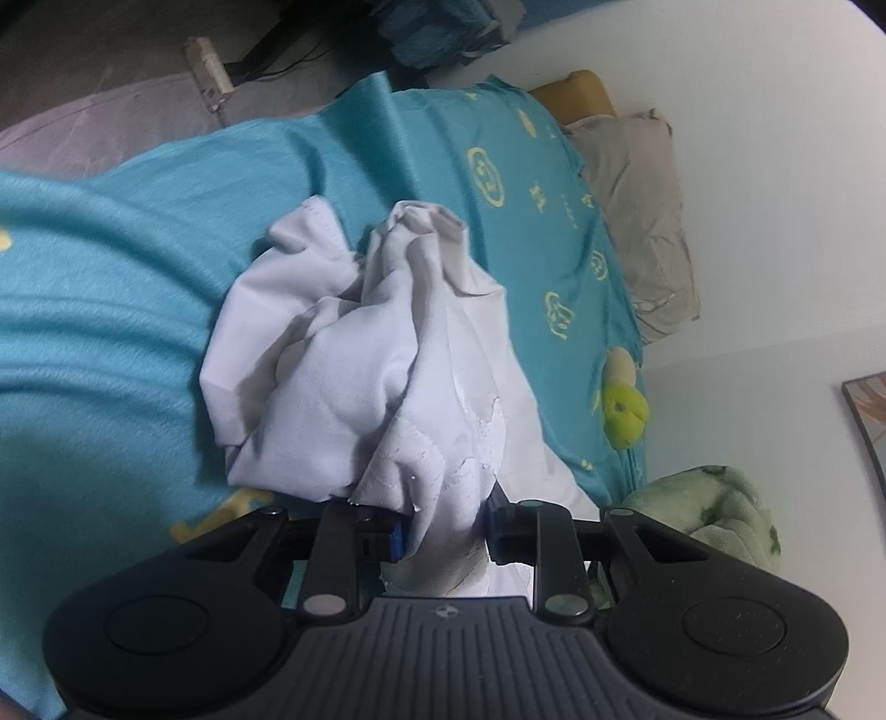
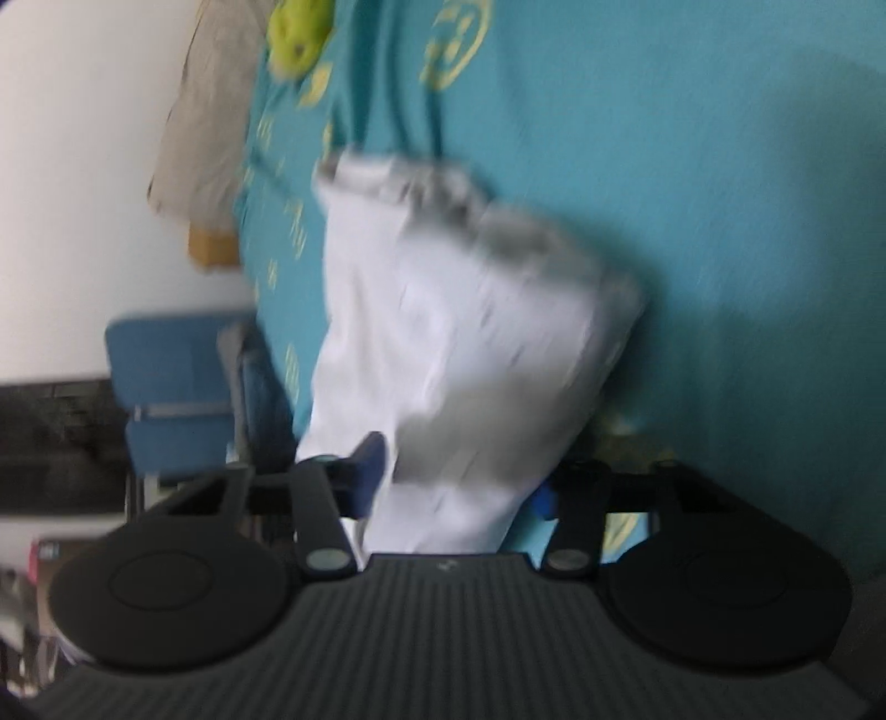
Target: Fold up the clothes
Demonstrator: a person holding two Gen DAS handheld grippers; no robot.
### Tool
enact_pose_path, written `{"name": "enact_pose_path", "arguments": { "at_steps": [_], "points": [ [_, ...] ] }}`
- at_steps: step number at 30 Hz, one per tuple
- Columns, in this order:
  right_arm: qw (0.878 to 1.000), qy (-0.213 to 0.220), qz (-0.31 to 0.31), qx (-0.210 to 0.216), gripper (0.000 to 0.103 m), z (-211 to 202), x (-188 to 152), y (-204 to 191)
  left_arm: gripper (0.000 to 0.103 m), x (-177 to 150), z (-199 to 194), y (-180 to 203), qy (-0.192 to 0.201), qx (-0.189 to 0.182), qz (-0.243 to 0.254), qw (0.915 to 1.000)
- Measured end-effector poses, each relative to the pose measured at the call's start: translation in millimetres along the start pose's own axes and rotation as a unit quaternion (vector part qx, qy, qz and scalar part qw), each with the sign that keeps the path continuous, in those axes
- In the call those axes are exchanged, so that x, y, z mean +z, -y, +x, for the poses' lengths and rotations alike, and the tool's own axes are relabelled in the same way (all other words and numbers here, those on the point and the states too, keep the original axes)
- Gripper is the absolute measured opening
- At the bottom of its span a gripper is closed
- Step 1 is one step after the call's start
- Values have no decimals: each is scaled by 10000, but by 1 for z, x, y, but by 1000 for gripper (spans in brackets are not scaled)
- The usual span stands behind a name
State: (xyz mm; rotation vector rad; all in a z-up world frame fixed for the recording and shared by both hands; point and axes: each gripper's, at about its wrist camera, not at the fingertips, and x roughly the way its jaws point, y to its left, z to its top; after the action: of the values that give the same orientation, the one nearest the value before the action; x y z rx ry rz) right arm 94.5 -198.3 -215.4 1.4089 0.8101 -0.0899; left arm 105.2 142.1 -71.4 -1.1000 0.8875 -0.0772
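Left wrist view
Left gripper: jaws closed narrow on a bunch of white cloth.
Garment: white, crumpled, hanging bunched from the jaws over the bed; one open cuff or hem at the far end.
Bed: teal sheet with yellow motifs, wrinkled.
Seen only here: green fleece blanket just beside the gripper's right side; picture frame on the white wall; grey power strip on the floor past the bed.
Also: yellow-green plush toy at the bed edge; beige pillow beyond it.

Right wrist view (motion-blurred)
Right gripper: jaws partly closed, white cloth pinched between the blue pads.
Garment: stretched away from the jaws over the teal bed, far edge ruffled.
Seen only here: blue chair beside the bed; dark clutter at far left, too blurred to name.
Also: toy and pillow near the top edge.
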Motion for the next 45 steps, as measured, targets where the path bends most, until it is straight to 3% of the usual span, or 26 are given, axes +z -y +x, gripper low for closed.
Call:
{"name": "enact_pose_path", "arguments": {
  "at_steps": [1,5,10,13,15,20,22,27,34,38,41,45],
  "points": [
    [10000,19,-68,-28,44,1,0,0,30,-1,2,-2,-20,53,-57,10000],
    [9993,96,-340,-141,30,3,1,-2,54,2,13,-12,-158,352,-364,9986],
    [9972,140,-694,-231,19,-3,4,-6,54,6,18,-16,-176,274,-445,9985],
    [9959,145,-882,-170,17,-12,4,-20,45,9,18,-7,-55,350,-108,9993],
    [9948,149,-1003,-117,17,-19,5,-30,34,7,14,2,59,241,71,9997],
    [9931,148,-1157,117,16,-46,6,-59,26,11,-16,40,55,4,93,9999],
    [9926,270,-1147,301,16,-67,22,-75,25,12,-27,64,26,-132,44,9999],
    [9881,680,-1129,789,16,-124,74,-115,24,4,-34,162,-46,-362,238,9991],
    [9751,1249,-1095,1467,16,-204,147,-172,24,-32,11,334,-320,-1126,982,9883],
    [9592,1733,-1450,1696,17,-259,219,-217,24,-54,55,436,-545,-1771,1267,9745],
    [9398,2345,-1771,1746,17,-303,262,-244,24,-84,90,504,-612,-2272,1539,9597],
    [9143,3110,-1934,1729,17,-345,302,-243,24,-141,138,569,-557,-2772,1998,9381]
  ]
}}
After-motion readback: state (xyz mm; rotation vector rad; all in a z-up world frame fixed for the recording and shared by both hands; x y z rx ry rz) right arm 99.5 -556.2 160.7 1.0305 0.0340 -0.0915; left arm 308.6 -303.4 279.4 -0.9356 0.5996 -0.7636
